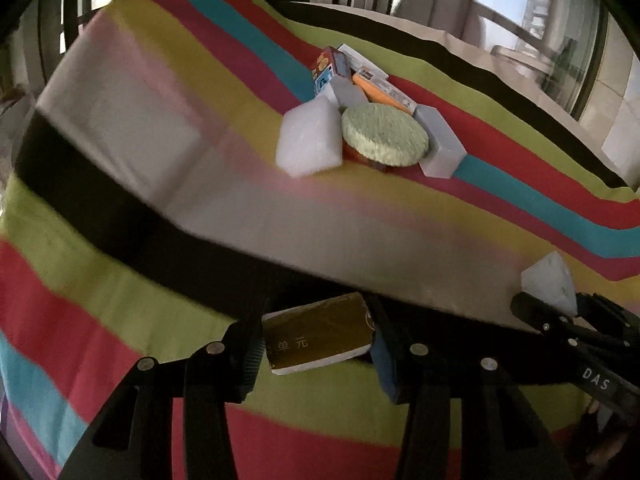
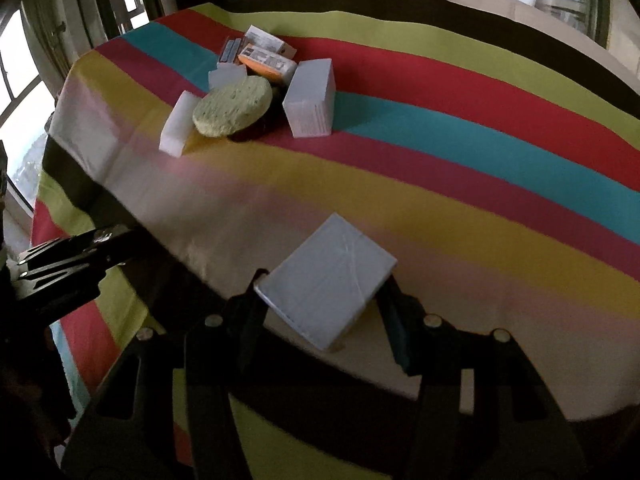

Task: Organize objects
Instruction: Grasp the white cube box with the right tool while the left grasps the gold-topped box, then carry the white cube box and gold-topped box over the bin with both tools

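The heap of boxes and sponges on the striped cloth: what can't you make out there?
- Dark object under the round green sponge: right wrist view, mostly covered by the sponge.
- Print on the orange-and-white box: both views, too small.
- Colourful carton: left wrist view, partly behind the white foam blocks.

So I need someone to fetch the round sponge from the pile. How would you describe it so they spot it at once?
On the striped cloth a small pile of boxes and blocks sits toward the far side. At the pile's near edge, between the white foam block and the tall white block, the round sponge rests tilted. It is the only round, pale green, speckled piece; everything around it is boxy.
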### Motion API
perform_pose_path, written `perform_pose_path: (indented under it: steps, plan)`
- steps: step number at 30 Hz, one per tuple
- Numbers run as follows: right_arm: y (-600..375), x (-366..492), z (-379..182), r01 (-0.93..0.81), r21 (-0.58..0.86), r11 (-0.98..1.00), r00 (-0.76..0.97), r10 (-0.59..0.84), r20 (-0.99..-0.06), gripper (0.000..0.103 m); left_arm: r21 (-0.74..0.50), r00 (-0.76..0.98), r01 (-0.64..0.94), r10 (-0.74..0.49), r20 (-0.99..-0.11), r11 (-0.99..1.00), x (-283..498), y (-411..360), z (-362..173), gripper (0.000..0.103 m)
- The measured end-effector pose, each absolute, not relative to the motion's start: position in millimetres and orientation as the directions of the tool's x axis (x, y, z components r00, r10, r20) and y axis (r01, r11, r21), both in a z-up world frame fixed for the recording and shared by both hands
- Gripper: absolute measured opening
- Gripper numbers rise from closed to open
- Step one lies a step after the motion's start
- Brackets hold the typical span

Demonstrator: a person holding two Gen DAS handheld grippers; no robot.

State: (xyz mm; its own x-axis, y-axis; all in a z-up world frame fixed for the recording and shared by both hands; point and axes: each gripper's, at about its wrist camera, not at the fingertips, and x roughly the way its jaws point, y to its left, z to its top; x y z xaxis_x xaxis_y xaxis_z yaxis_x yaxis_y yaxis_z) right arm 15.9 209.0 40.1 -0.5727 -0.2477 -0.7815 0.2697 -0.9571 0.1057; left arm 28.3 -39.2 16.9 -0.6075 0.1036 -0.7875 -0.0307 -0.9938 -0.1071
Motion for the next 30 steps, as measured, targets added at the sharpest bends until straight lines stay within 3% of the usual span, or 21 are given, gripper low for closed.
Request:
perform_pose_path:
  steps: [30]
  plan:
    - [170.0, 163.2, 69.4, 0.356, 0.028, -0.934, -0.606, -0.253, -0.754, 0.058, -0.065, -0.644, -0.05, 0.082, -0.761, -0.997, 177.7, -64.0, 50.4, 0.048]
